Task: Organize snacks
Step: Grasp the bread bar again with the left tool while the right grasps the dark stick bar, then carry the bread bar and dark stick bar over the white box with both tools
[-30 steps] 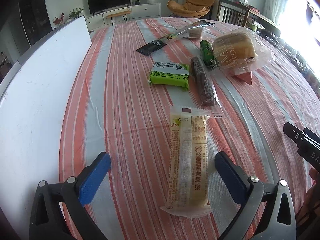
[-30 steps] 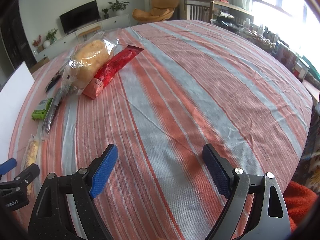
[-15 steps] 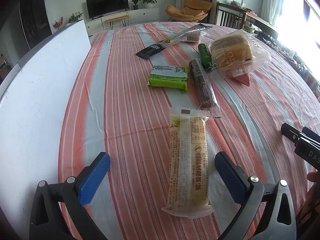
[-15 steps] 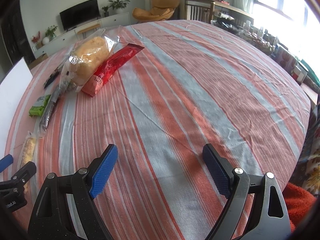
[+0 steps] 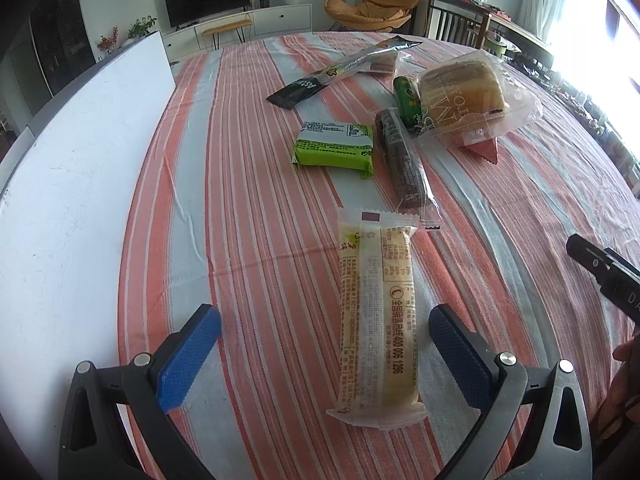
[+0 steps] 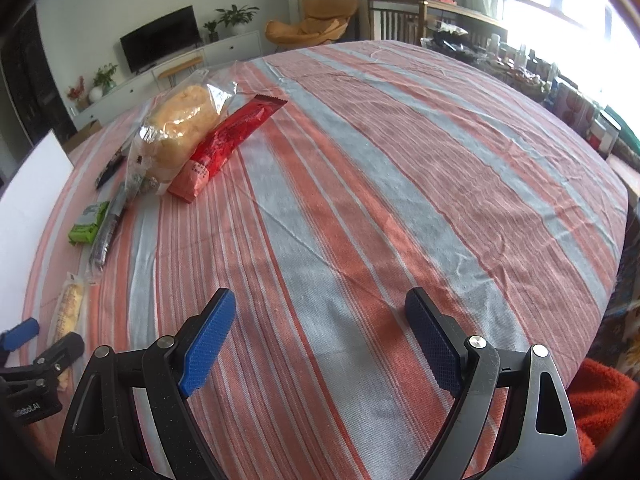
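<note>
On my far left a white board (image 5: 68, 184) lies along the edge of the counter (image 5: 248, 184), which has a cloth with red and grey stripes. My left gripper (image 5: 320, 344) hangs over the counter with its blue fingers (image 5: 188, 356) wide apart. A long yellow cake bar in a clear wrapper (image 5: 376, 320) lies flat between them, closer to the right finger, and I am not touching it. Past it lies a green snack pack (image 5: 336, 150), then a long dark brown bar (image 5: 402, 160) just beside it. Behind them is a long black and green stick pack (image 5: 340, 70). A bread loaf in a clear bag (image 5: 460, 92) lies on top of a small green roll (image 5: 406, 100), and a red snack pack (image 6: 232, 142) lies touching its right side. My right gripper (image 6: 320, 340) hangs over a bare part of the cloth, well apart from the snacks, with its fingers (image 6: 208, 340) wide apart and nothing between them.
</note>
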The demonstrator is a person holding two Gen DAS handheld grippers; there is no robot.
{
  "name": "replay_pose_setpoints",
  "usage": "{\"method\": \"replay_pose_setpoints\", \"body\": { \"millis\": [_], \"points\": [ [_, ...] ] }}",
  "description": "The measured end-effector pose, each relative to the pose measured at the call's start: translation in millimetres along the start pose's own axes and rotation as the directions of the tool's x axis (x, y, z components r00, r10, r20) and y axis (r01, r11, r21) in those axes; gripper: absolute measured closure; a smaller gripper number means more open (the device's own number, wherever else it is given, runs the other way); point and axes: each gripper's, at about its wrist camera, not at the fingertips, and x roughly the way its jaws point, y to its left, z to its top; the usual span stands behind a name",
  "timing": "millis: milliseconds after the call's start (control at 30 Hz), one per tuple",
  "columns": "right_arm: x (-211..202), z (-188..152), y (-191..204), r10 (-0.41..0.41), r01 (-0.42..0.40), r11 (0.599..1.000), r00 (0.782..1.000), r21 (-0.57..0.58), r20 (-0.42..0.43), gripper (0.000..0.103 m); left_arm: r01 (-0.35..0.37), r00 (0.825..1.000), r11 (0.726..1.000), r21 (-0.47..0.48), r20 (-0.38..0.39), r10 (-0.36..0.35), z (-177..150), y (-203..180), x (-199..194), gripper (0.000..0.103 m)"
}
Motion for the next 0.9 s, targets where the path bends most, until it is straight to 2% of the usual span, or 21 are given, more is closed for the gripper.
{"method": "replay_pose_setpoints", "body": {
  "millis": [67,167,200,267,300,333,400,500,567,600,633,700,800,833,867,900],
  "points": [
    [-2.1,0.8,-7.4,0.042,-0.043,0.998,0.999,0.045,0.014,0.014,0.01,1.0,1.0,0.025,-0.006,-0.01,-1.4,-1.1,-2.3,0.005],
    [-3.6,2.2,-12.6,0.074,-0.076,0.994,0.997,0.08,0.026,0.014,0.03,1.0,0.997,0.071,0.002,-0.03,-2.7,-6.7,-6.6,0.018],
    [-4.6,2.7,-13.3,0.086,-0.089,0.992,0.996,0.088,0.029,0.014,0.037,0.999,0.996,0.08,0.004,-0.038,-3.2,-8.5,-8.2,0.025],
    [-10.0,3.4,-12.8,0.181,-0.186,0.977,0.982,0.103,0.052,0.014,0.048,0.999,0.994,0.102,0.02,-0.051,-2.7,-13.4,-11.8,0.048],
    [-13.1,5.2,-6.9,0.237,-0.241,0.967,0.97,0.081,0.062,0.014,0.053,0.998,0.992,0.111,0.03,-0.057,-3.2,-15.7,-14.1,0.075],
    [-13.4,8.2,3.3,0.293,-0.294,0.955,0.955,0.038,0.046,0.014,0.04,0.998,0.993,0.111,0.034,-0.044,-3.9,-17.0,-15.3,0.074],
    [-5.2,17.6,31.9,0.399,-0.403,0.913,0.915,-0.061,-0.069,0.018,0.046,0.998,0.995,0.086,0.042,-0.05,-8.1,-14.2,-19.5,0.074],
    [9.7,37.9,75.4,0.434,-0.461,0.878,0.881,-0.131,-0.191,0.019,0.064,0.997,0.997,0.049,0.049,-0.066,-17.3,-6.2,-33.0,0.074],
    [23.6,53.1,104.0,0.434,-0.48,0.864,0.863,-0.154,-0.257,0.033,0.067,0.996,0.997,0.036,0.062,-0.069,-23.3,-1.9,-45.6,0.074],
    [33.0,58.5,117.9,0.419,-0.476,0.864,0.86,-0.161,-0.292,0.048,0.068,0.995,0.997,0.033,0.067,-0.07,-26.0,-0.1,-50.7,0.074],
    [42.3,62.0,130.9,0.399,-0.466,0.869,0.858,-0.166,-0.322,0.055,0.068,0.995,0.997,0.031,0.07,-0.07,-29.0,1.1,-55.6,0.074],
    [57.5,64.9,152.2,0.357,-0.437,0.882,0.865,-0.179,-0.351,0.054,0.079,0.994,0.997,0.021,0.073,-0.08,-33.7,4.0,-63.2,0.074],
    [70.8,60.5,172.4,0.269,-0.372,0.895,0.891,-0.247,-0.367,0.056,0.088,0.993,0.996,0.008,0.081,-0.088,-38.8,9.5,-72.0,0.074],
    [69.2,60.1,174.1,0.245,-0.348,0.897,0.905,-0.273,-0.349,0.067,0.09,0.992,0.996,0.004,0.083,-0.09,-39.8,11.4,-74.4,0.074],
    [68.8,59.1,171.7,0.231,-0.338,0.9,0.905,-0.274,-0.359,0.08,0.093,0.992,0.996,0.001,0.086,-0.093,-40.4,13.1,-76.2,0.074],
    [66.5,58.0,165.2,0.241,-0.348,0.902,0.897,-0.256,-0.37,0.082,0.096,0.991,0.995,-0.002,0.089,-0.095,-40.7,14.9,-78.1,0.074]
  ]
}}
